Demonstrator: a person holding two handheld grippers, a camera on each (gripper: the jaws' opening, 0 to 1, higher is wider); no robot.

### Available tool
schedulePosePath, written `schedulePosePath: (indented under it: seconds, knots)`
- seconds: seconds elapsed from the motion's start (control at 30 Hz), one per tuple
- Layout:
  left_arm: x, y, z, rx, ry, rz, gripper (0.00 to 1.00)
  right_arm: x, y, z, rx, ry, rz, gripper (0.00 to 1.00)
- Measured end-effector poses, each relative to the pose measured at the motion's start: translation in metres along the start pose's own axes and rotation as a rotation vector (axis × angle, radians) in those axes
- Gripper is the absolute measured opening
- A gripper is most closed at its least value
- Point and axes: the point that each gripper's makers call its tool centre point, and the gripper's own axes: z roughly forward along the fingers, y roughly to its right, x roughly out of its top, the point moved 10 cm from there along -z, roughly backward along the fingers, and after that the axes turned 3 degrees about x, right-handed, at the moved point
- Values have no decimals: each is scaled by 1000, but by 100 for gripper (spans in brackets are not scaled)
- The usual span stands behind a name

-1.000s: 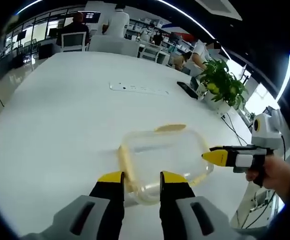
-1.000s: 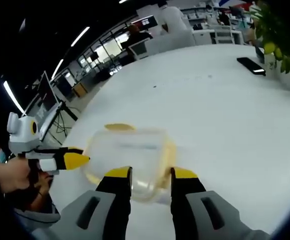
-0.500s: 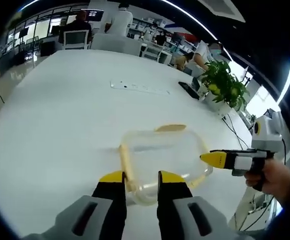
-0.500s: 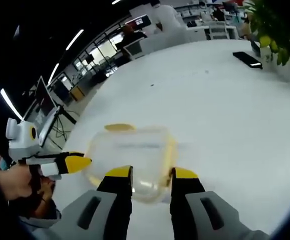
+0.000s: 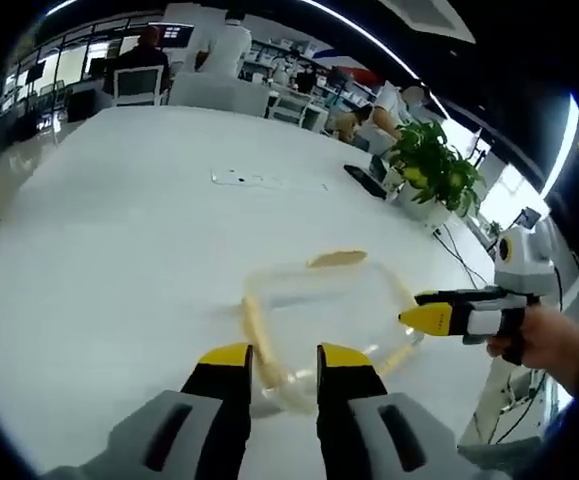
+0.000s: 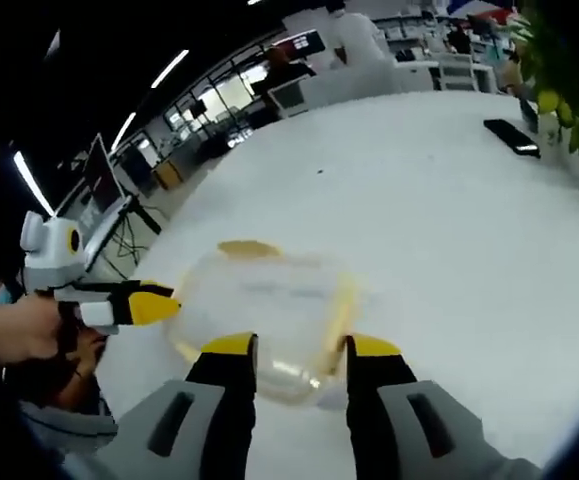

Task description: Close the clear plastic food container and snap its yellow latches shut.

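The clear plastic food container [image 5: 324, 320] lies on the white table [image 5: 119, 260], directly in front of both my hand-held grippers. My left hand-held gripper [image 5: 277, 357] is spread and holds nothing; its two yellow tips stand at the near edge of the container. My right hand-held gripper [image 6: 294, 347] is spread in the same way at the opposite edge, also holding nothing. In the left gripper view it enters from the right, with its tip near the container's side.

I judge the container is light and thin, so it can slide easily on the smooth table. The walls probably bend under pressure. The yellow latches [image 5: 260, 333] seem the stiffest parts, so I would push there, while the other side holds the box steady.
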Motion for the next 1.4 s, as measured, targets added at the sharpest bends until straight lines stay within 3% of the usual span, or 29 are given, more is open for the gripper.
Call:
schedulePosePath:
  seconds: [0.1, 0.23, 0.47, 0.6, 0.77, 0.9, 1.13, 1.4]
  knots:
    - [8, -3, -4, -10, 18, 51, 18, 9, -1, -5, 11, 40, -26, 23]
    - [24, -5, -5, -30, 33, 197, 18, 17, -5, -6, 37, 45, -79, 21]
    - [42, 0, 3, -84, -4, 297, 17, 22, -8, -1, 60, 47, -87, 19]
    - [46, 8, 8, -133, -30, 392, 17, 22, -10, 3, 80, 27, -115, 19]
    - [44, 24, 14, -239, -80, 510, 17, 20, -14, 9, 137, -11, -139, 19]
    - [47, 32, 22, -268, -100, 629, 17, 19, -18, 11, 161, -21, -174, 18]
    - [52, 40, 33, -309, -108, 718, 17, 17, -25, 15, 194, -39, -267, 14]
    - [52, 47, 40, -345, -110, 779, 16, 13, -29, 18, 212, -50, -294, 10]
